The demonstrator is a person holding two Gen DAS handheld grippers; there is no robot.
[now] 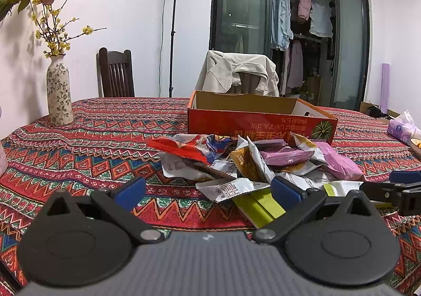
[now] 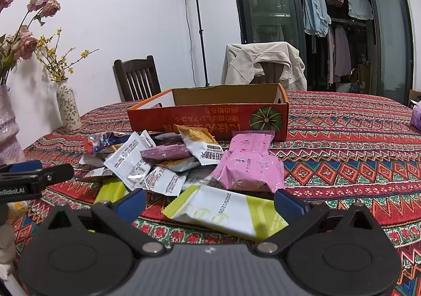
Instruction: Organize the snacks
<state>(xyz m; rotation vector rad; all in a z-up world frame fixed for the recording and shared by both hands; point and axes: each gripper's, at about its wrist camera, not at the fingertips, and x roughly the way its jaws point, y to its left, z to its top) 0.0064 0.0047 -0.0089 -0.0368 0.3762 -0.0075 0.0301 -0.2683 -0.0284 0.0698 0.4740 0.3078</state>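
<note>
A pile of snack packets [image 1: 252,164] lies on the patterned tablecloth in front of an open orange cardboard box [image 1: 260,122]. My left gripper [image 1: 208,192] is open and empty, just short of a white packet and a green packet [image 1: 257,206]. In the right wrist view the same pile [image 2: 171,162] lies before the box [image 2: 210,120]. My right gripper [image 2: 210,202] is open, its blue pads [image 2: 288,205] on either side of a white and green packet [image 2: 226,212]. A pink packet [image 2: 250,164] lies just beyond it.
A floral vase [image 1: 59,93] with yellow flowers stands at the table's far left, and a pink vase [image 2: 8,127] closer. Two chairs stand behind the table, one draped with a beige jacket [image 1: 239,72]. A tissue pack [image 1: 401,127] lies at the right edge.
</note>
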